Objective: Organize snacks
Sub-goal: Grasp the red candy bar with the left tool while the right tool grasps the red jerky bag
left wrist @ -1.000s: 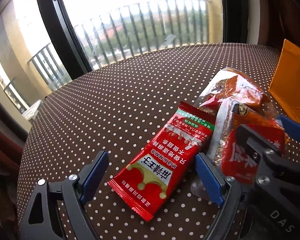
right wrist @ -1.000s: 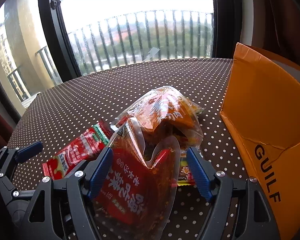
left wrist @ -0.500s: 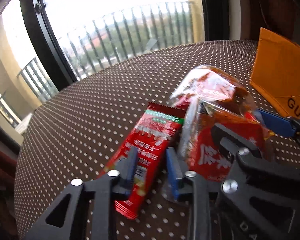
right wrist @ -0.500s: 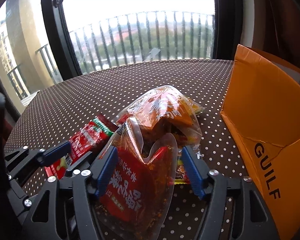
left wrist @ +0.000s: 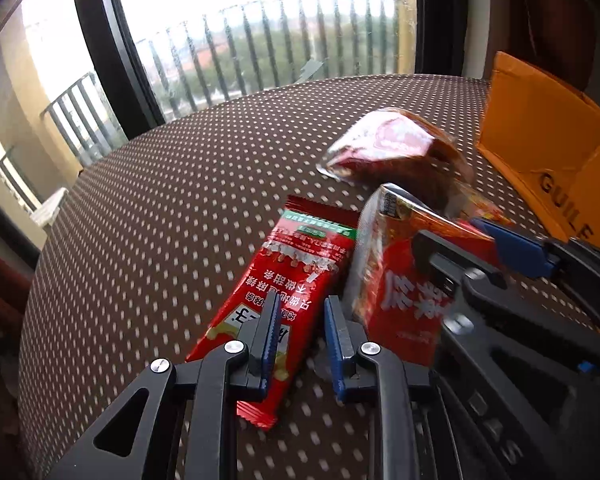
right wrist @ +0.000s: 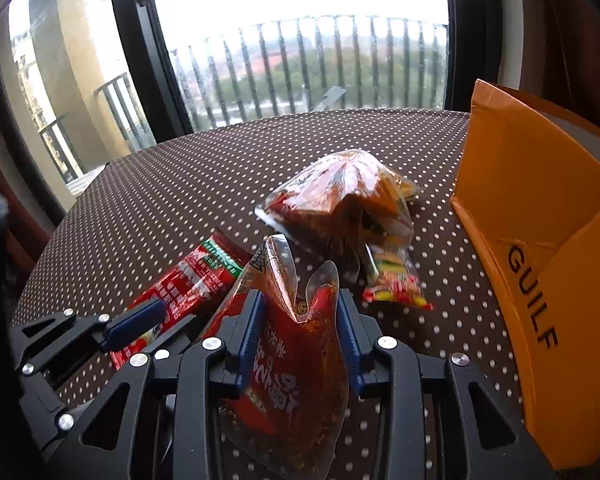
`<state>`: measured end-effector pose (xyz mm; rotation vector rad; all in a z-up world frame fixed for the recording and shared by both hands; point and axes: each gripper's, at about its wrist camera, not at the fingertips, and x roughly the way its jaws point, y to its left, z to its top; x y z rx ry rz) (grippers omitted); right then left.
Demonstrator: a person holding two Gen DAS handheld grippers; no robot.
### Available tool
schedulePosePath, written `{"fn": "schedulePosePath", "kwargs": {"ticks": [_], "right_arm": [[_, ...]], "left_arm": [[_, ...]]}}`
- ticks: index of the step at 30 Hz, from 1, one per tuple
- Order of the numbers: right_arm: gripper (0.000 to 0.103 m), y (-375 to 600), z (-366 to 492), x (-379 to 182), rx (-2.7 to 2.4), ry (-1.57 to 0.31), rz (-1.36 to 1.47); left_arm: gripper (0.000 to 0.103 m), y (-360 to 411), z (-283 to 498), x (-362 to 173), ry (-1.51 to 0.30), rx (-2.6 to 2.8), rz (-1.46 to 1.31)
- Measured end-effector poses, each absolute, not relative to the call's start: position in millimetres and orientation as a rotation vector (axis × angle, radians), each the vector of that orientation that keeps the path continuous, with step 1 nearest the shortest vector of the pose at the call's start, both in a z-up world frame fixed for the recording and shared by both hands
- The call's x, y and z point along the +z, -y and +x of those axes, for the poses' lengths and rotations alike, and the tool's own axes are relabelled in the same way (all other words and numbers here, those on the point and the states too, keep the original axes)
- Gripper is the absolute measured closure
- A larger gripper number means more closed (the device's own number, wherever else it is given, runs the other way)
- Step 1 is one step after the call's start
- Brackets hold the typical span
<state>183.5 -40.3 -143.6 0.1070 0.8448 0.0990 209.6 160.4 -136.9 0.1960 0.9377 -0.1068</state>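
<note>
While my left tool [left wrist: 298,332] is clamped on the long red packet [left wrist: 296,276], my right tool [right wrist: 300,322] is closing. Its pads squeeze the red sauce bag [right wrist: 292,368] on the dotted tabletop [right wrist: 172,184].

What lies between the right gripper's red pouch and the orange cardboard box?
In the right wrist view, only bare dotted tablecloth separates the red pouch from the orange cardboard box; a small yellow-red packet lies farther back.

Your left gripper [left wrist: 299,330] is pinched on the red packet [left wrist: 288,296], angled down. Your right gripper [right wrist: 299,330] (also tilted down) is closing, pads [right wrist: 249,332] against the pouch [right wrist: 296,364].
</note>
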Motion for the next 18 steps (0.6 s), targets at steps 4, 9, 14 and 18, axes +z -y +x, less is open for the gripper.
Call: {"fn": "schedulePosePath", "kwargs": {"ticks": [4,9,14,18], "right_arm": [[0.065,39,174,-144,0.097,-0.842,0.094],[0.066,38,172,-144,0.097,-0.843,0.104],[0.066,41,177,-144,0.077,-0.834,0.101],[0.066,44,183,-146,0.050,-0.828,0.094]], "left_arm": [[0.065,-159,201,-134,-0.914,-0.108,0.234],[0.037,-152,206,-133,-0.878,-0.055,0.312],[0.033,-156,226,-139,-0.895,-0.062,0.306],[0.032,-160,236,-141,-0.913,-0.064,0.257]]}}
